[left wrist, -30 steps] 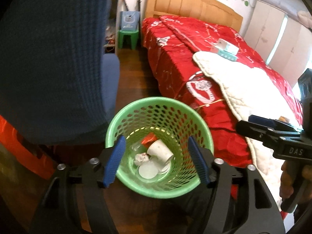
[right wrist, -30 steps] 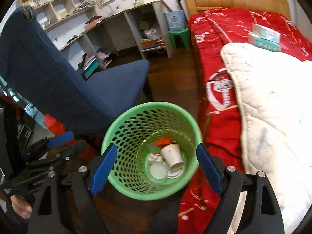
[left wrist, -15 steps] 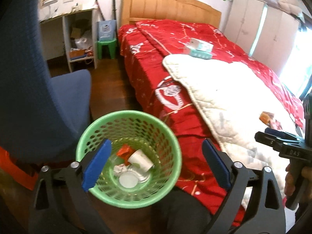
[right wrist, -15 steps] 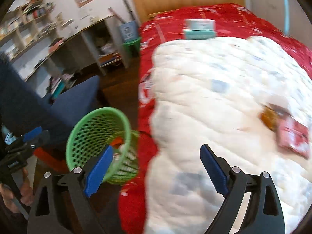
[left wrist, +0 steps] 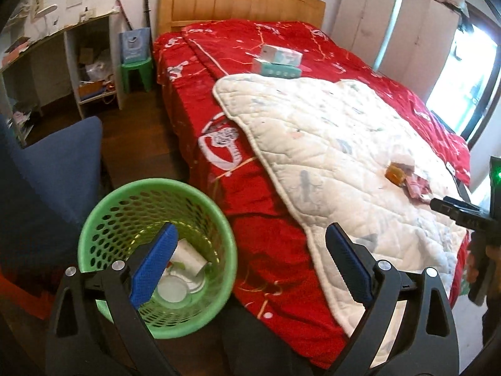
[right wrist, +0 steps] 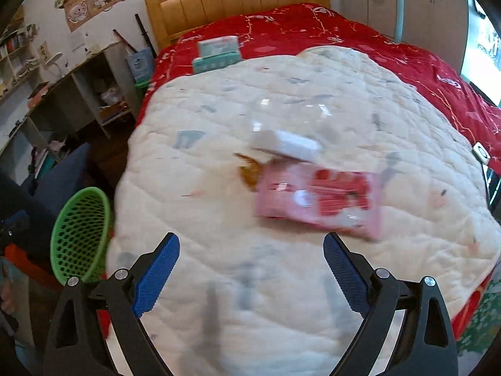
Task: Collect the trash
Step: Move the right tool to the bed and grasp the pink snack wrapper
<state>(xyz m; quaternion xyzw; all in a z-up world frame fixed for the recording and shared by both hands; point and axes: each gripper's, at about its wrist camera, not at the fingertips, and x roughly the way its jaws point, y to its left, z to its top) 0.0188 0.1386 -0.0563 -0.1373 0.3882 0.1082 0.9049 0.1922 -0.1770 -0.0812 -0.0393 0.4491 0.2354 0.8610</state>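
Both my claws are empty: my left gripper [left wrist: 250, 260] spread wide, my right gripper [right wrist: 250, 269] opening below the pink wrapper [right wrist: 319, 200] at frame centre; green basket [right wrist: 81, 235] lower left.

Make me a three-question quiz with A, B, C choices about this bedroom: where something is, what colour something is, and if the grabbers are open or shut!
1. Where is the pink wrapper?
A. on the white quilt
B. in the basket
C. on the chair

2. What colour is the trash basket?
A. blue
B. green
C. yellow

3. How is the left gripper?
A. shut on a cup
B. shut on a wrapper
C. open and empty

Answers:
1. A, it lies flat on the quilt ahead of the right gripper.
2. B, its holed wall is green in both views.
3. C, its blue pads stand wide apart with nothing between them.
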